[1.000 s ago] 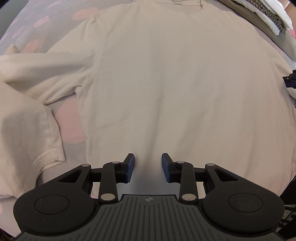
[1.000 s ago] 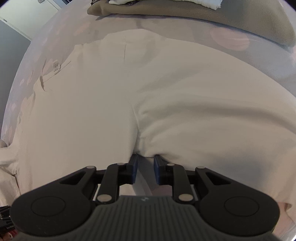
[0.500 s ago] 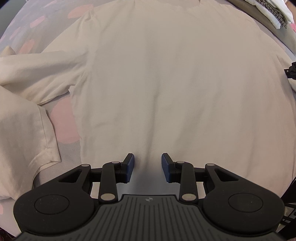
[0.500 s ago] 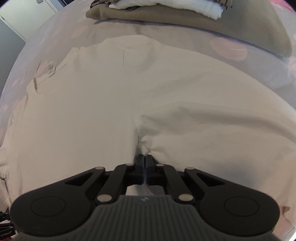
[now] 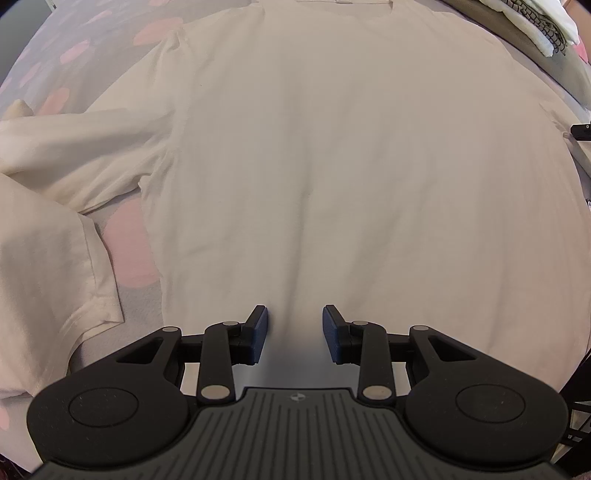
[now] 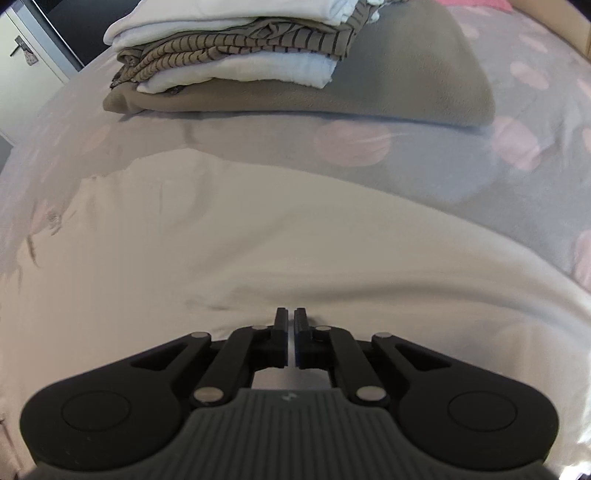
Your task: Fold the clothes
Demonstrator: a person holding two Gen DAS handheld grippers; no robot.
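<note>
The right hand-held gripper point(image 6: 290, 320) pinches a fold of the cream T-shirt point(image 6: 229, 258) at lower centre. The left hand-held gripper point(image 5: 294, 320) hovers spread over the shirt, spread flat on the bed point(image 5: 74, 44). Folded clothes point(image 6: 236, 55) lie at upper centre.

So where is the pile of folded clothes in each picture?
Left wrist view: the pile of folded white and striped clothes peeks in at the top right corner, mostly cut off.
Right wrist view: the same pile sits at top centre-left, on a folded brown blanket.
Shared landmark: the cream long-sleeved shirt spread on the grey bedsheet with pink spots.
</note>
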